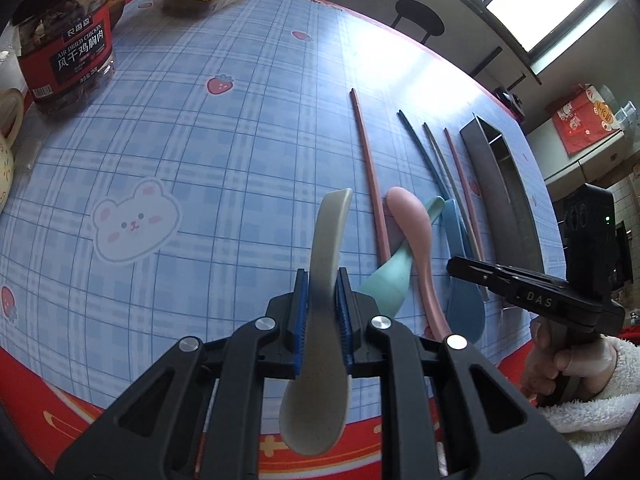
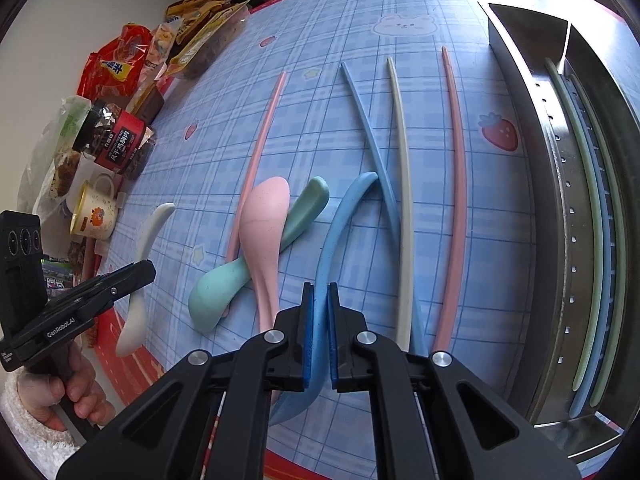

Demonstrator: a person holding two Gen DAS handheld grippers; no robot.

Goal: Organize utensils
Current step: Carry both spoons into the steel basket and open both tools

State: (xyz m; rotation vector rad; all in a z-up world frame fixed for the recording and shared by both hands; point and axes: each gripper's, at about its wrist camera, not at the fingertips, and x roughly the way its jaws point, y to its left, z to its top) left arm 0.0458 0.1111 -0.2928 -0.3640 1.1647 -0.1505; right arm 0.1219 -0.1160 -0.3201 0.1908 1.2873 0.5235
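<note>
My left gripper (image 1: 322, 280) is shut on a cream spoon (image 1: 332, 232): handle pointing away, bowl hanging toward me over the near table edge. The same cream spoon (image 2: 138, 312) and left gripper (image 2: 150, 270) show in the right wrist view. My right gripper (image 2: 320, 288) is shut on the handle of a blue spoon (image 2: 340, 216) that lies along the cloth. A pink spoon (image 2: 264, 216) lies across a teal spoon (image 2: 216, 292). Several chopsticks, pink (image 2: 260, 152), blue (image 2: 372, 136), cream (image 2: 404, 184) and pink (image 2: 456, 184), lie loose beside a steel holder (image 2: 536, 184).
The steel holder has green and blue chopsticks (image 2: 596, 240) inside. A jar of dried chicken (image 1: 64, 52), a mug (image 2: 94, 216) and snack packets (image 2: 120, 68) crowd the far left of the blue checked tablecloth (image 1: 224, 152). A black stool (image 1: 420, 20) stands beyond the table.
</note>
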